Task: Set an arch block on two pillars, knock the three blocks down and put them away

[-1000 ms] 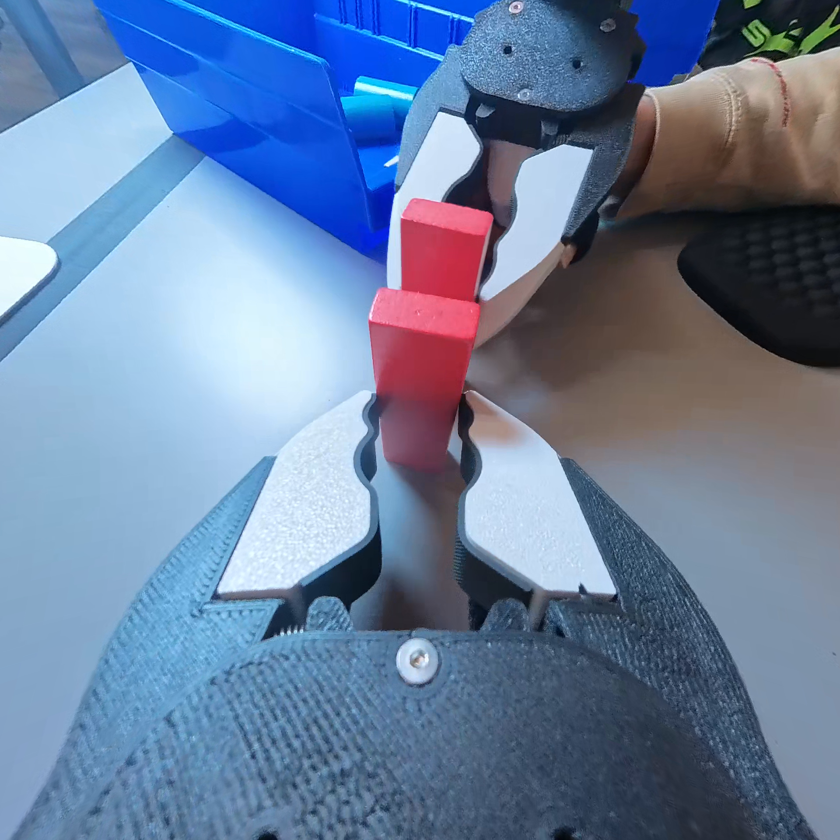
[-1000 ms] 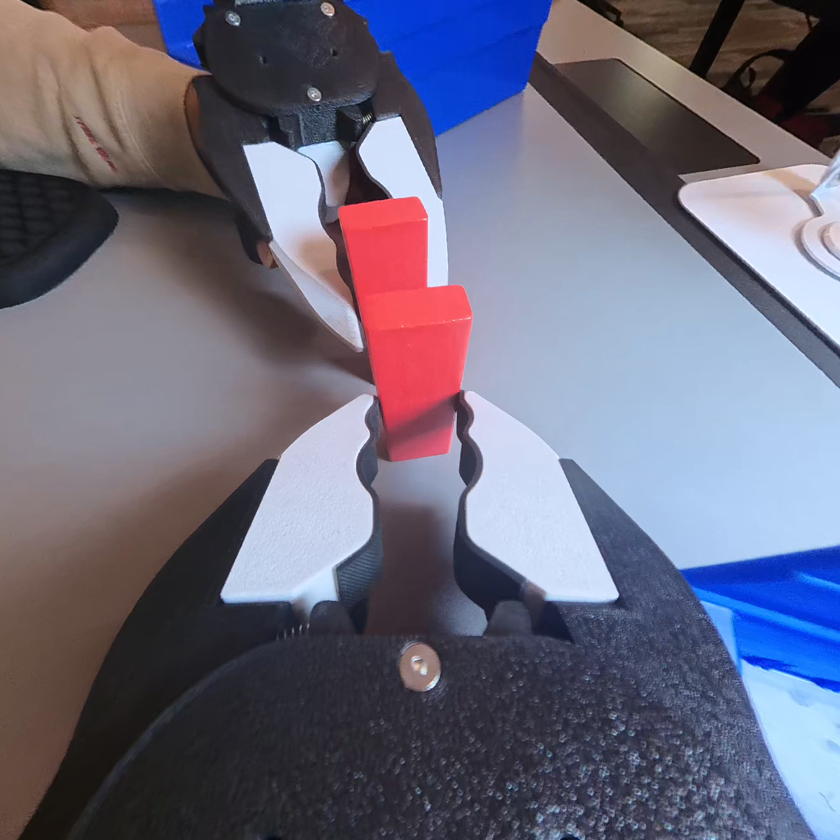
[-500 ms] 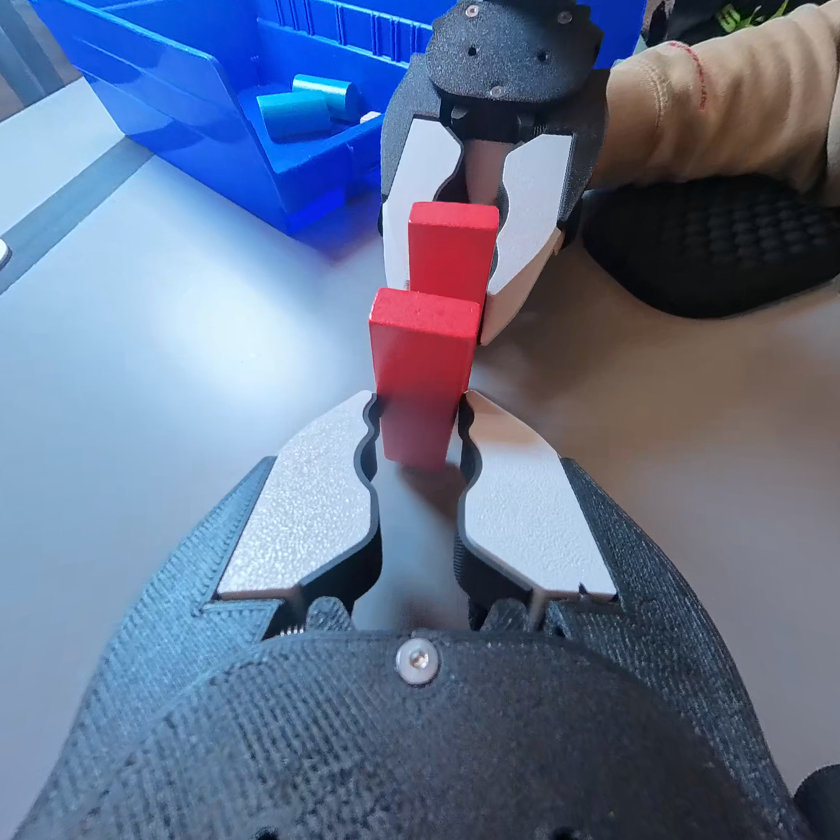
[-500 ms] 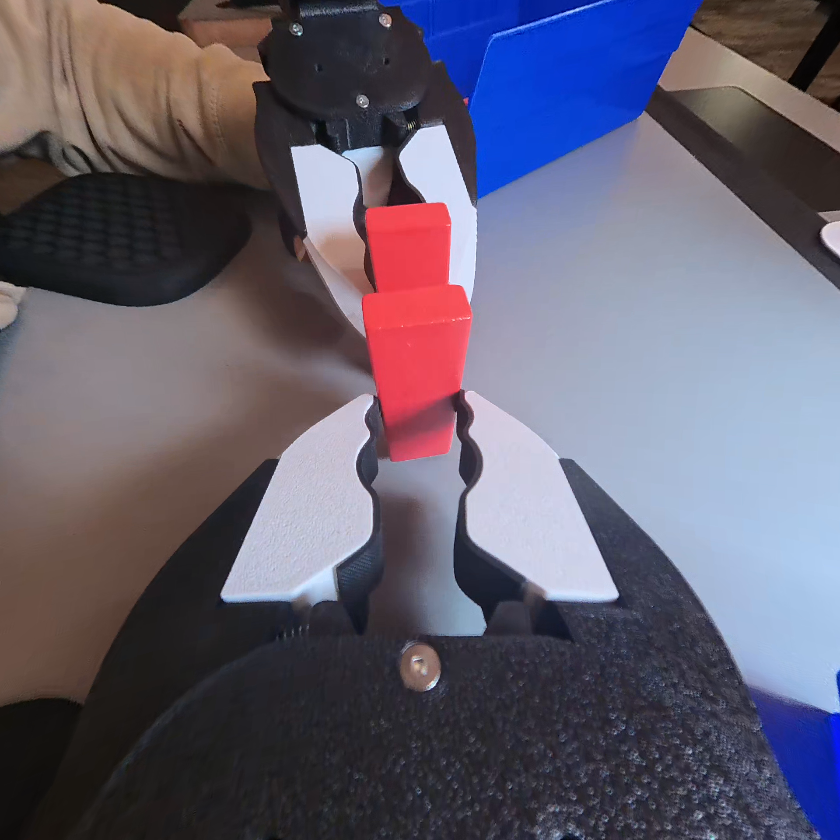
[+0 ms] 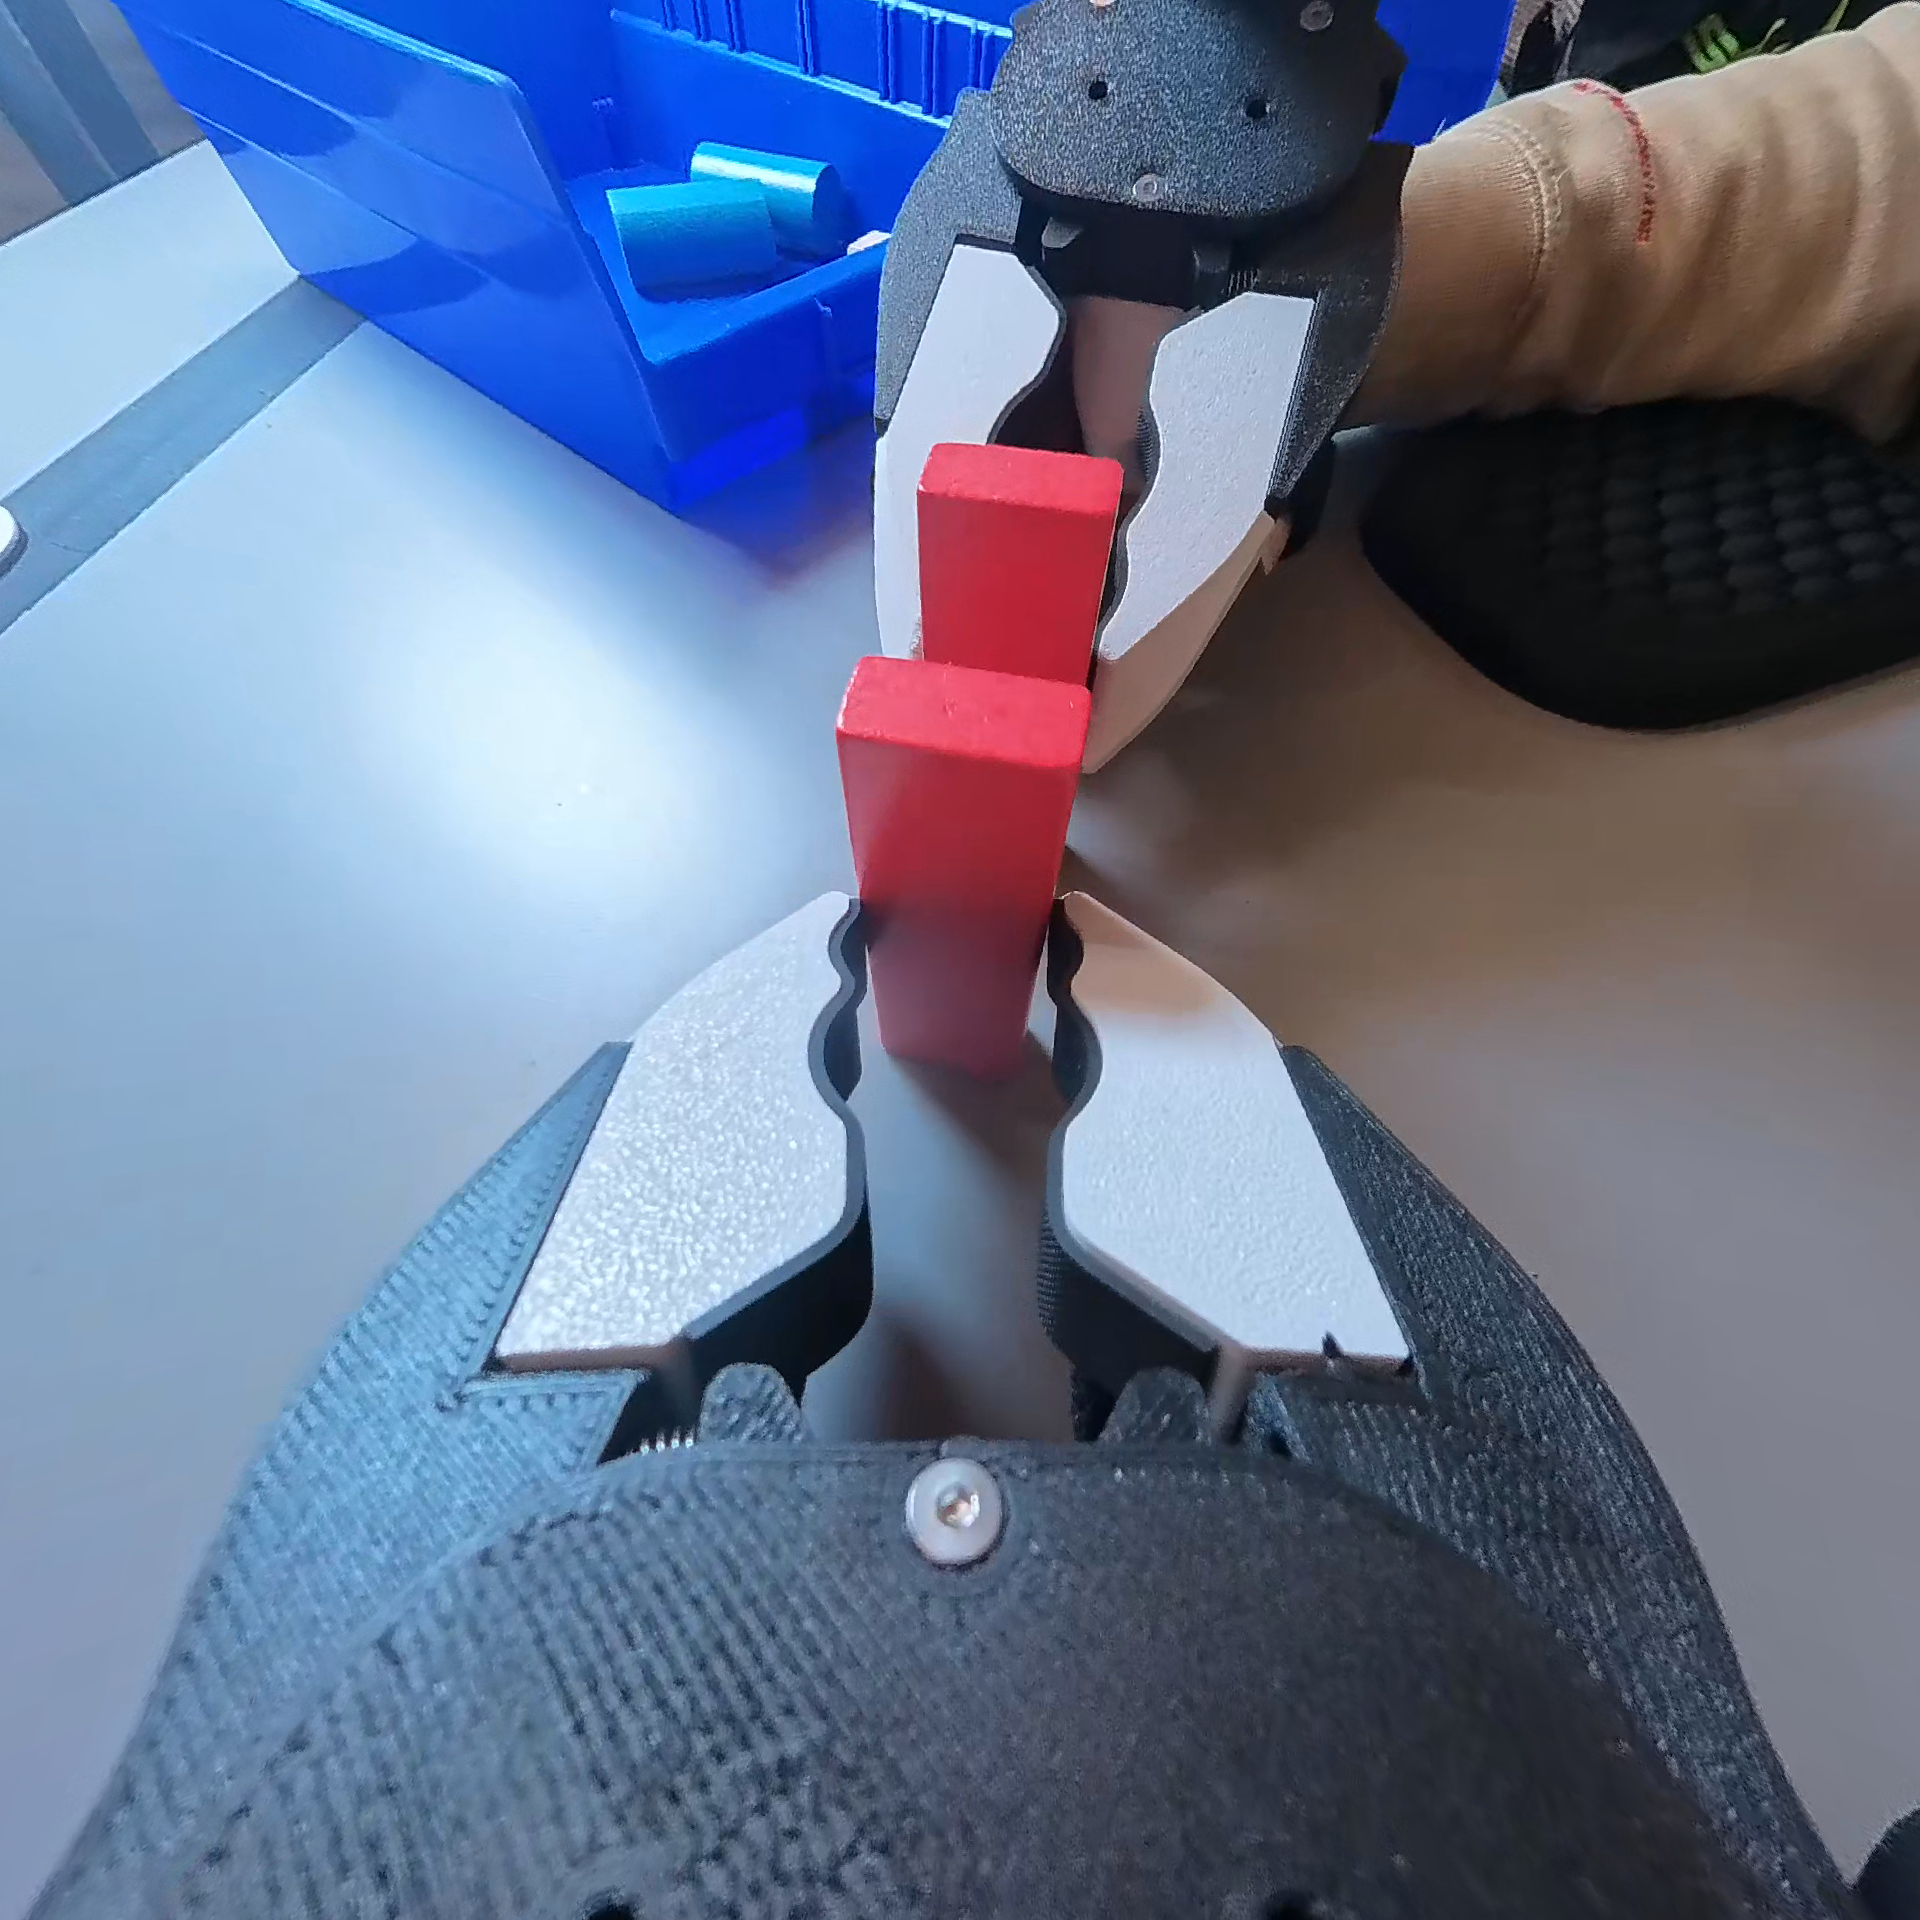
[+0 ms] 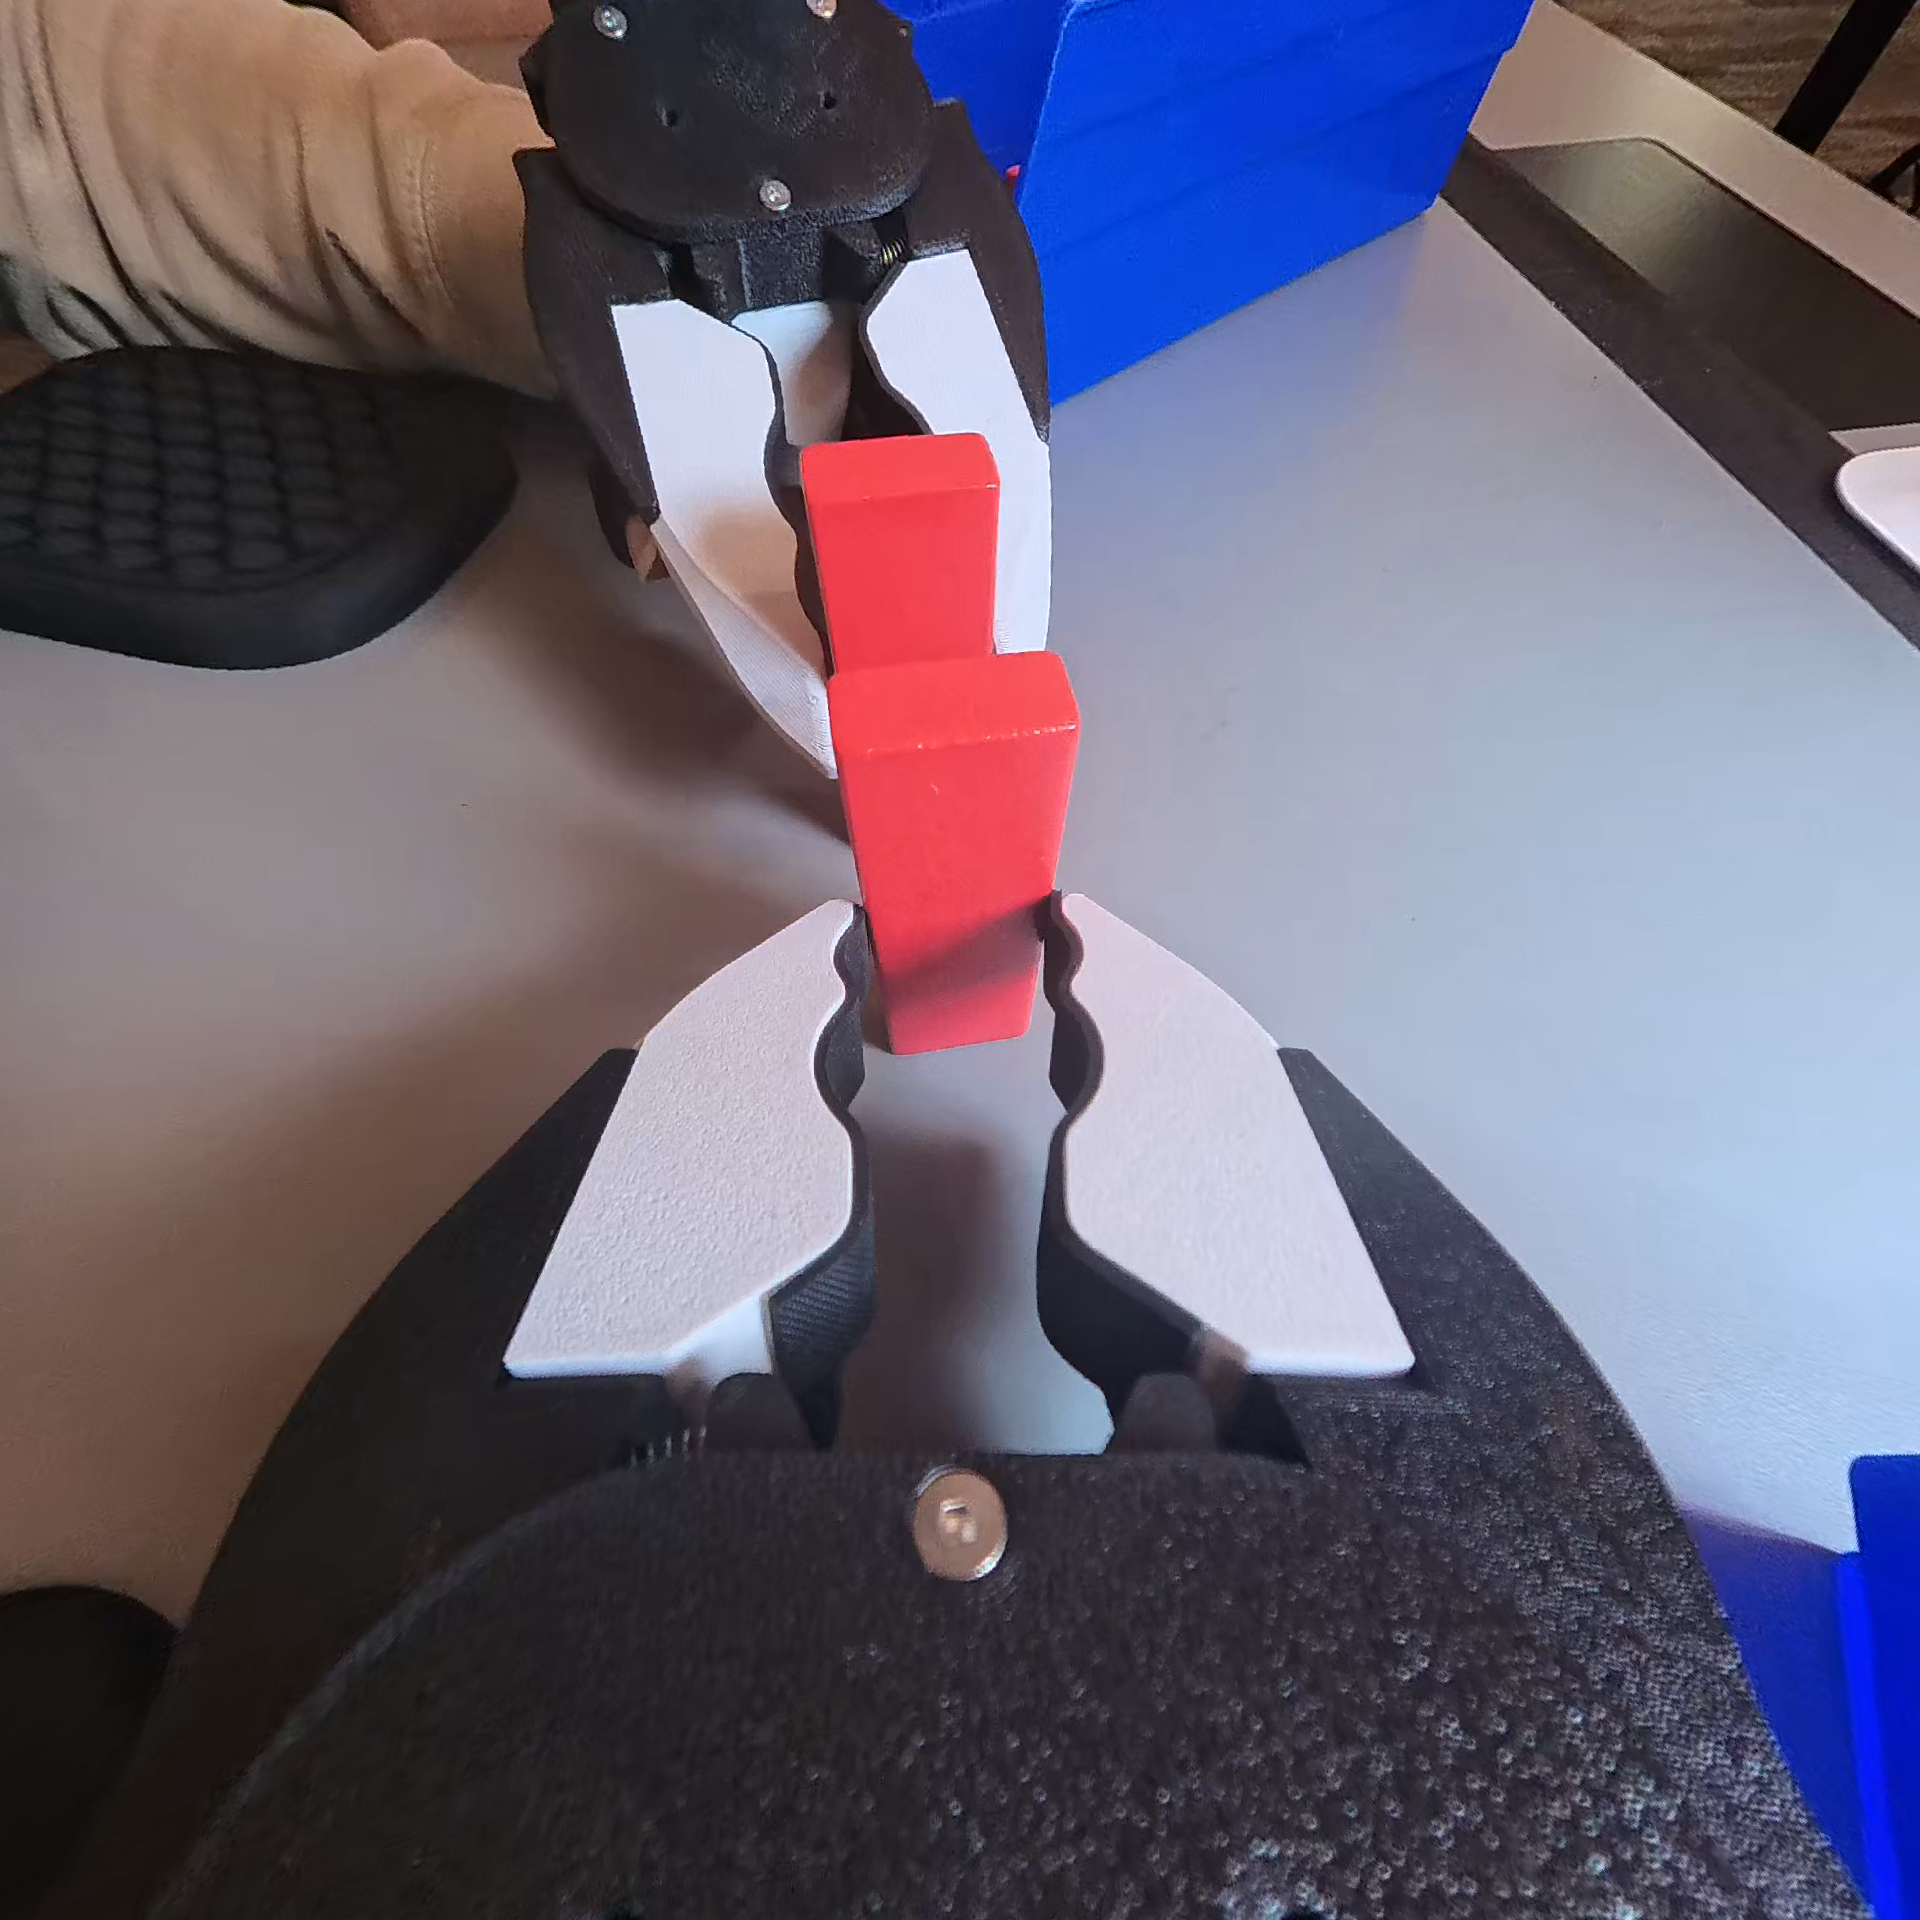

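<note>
Two red rectangular blocks stand upright close together over the grey table, one behind the other. My left gripper (image 5: 956, 914) is shut on the lower part of the near red block (image 5: 956, 821) in the left wrist view. The far red block (image 5: 1013, 561) sits between the fingers of my right gripper (image 5: 1013, 675), which faces me. In the right wrist view my right gripper (image 6: 956, 914) is shut on its red block (image 6: 951, 821). The left gripper (image 6: 920, 675) holds the other block (image 6: 899, 551) beyond it. No arch block shows.
A blue bin (image 5: 436, 187) holding blue cylinders (image 5: 717, 229) stands at the back left, and also shows in the right wrist view (image 6: 1247, 208). A black mesh pad (image 5: 1662, 561) lies under a person's sleeve (image 5: 1662, 229). Another blue bin edge (image 6: 1881, 1662) is at the lower right.
Both grippers stayed shut on their red blocks and swung round over the table. The two grippers now face each other more squarely, with the blocks nearly in line.
</note>
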Available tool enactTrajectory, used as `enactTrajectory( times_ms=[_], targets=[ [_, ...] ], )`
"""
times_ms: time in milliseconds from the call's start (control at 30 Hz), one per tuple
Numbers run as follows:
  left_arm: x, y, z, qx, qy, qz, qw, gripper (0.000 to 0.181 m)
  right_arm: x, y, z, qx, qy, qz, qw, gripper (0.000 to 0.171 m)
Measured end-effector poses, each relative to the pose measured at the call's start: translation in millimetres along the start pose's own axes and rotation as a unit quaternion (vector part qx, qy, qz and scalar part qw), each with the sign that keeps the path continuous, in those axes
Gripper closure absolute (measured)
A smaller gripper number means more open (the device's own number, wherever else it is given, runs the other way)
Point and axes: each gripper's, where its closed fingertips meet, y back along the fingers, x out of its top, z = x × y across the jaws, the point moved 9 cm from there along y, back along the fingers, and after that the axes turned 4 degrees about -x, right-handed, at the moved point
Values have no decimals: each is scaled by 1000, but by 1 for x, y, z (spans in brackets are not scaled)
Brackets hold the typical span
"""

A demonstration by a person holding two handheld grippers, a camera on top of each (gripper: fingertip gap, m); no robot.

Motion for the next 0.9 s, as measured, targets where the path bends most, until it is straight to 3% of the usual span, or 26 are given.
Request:
enactTrajectory(
  times_ms=[900],
  targets=[
    [0, -1, 1, 15, -11, -9, 1000, 147, 0, -1, -1, -3, 3, 6, 1000, 139]
  ],
)
